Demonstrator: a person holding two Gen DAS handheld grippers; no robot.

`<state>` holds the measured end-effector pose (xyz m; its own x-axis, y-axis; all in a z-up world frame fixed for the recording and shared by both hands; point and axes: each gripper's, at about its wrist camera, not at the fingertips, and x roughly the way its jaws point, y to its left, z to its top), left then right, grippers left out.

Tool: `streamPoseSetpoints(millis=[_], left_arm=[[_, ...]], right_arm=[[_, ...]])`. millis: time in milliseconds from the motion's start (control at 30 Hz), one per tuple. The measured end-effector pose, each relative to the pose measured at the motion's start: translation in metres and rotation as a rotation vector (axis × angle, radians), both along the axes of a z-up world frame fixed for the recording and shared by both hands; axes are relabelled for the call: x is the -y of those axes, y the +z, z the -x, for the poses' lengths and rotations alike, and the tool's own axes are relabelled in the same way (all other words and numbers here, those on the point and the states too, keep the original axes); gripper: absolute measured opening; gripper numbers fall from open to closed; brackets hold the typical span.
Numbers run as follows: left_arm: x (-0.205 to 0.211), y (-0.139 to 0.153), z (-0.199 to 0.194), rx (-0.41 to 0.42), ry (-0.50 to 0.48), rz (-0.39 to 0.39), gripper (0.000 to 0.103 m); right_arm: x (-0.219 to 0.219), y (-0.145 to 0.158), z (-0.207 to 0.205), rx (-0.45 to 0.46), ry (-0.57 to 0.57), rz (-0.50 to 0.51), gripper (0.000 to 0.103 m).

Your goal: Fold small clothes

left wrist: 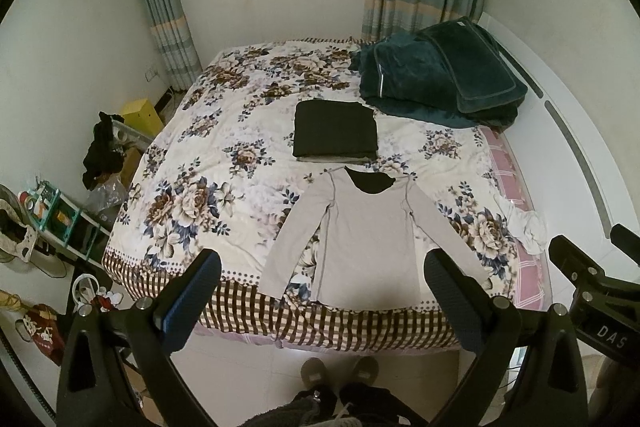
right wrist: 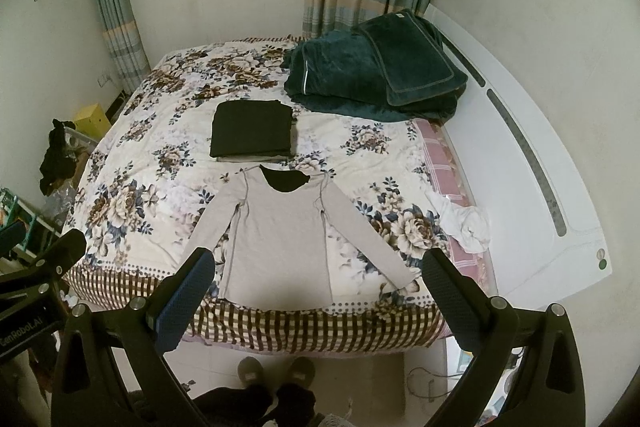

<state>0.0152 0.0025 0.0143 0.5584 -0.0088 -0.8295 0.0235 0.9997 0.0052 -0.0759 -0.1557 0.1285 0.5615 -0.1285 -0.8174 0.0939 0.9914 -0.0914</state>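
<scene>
Two grippers hang above the foot of the bed, both with jaws spread wide and nothing between them: the left gripper and the right gripper are held well clear of the cloth. Below them the grey long-sleeved shirt lies flat on the floral quilt, collar toward the far side, hem at the near edge, both sleeves angled outward. Beyond the collar sits a folded black garment stacked on something paler, which suggests earlier items are already done. A crumpled white cloth waits near the bed's right edge, and a dark green blanket is heaped at the far corner.

Judging by this layout, the shirt is spread and ready, with folding not yet begun. The next move likely calls for each gripper to descend on a sleeve or shoulder on its own side, pinch a single layer, and carry it across the body without dragging the shirt off the near edge.
</scene>
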Motion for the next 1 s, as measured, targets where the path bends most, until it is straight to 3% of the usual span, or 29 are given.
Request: streamPoseSetpoints(millis=[1000], left_arm=[[0.0006, 0.0069, -0.0029, 0.016, -0.001, 0.0, 0.103]], right_arm=[[0.0014, 0.0058, 0.0082, 0.009, 0.0, -0.006, 0.103]])
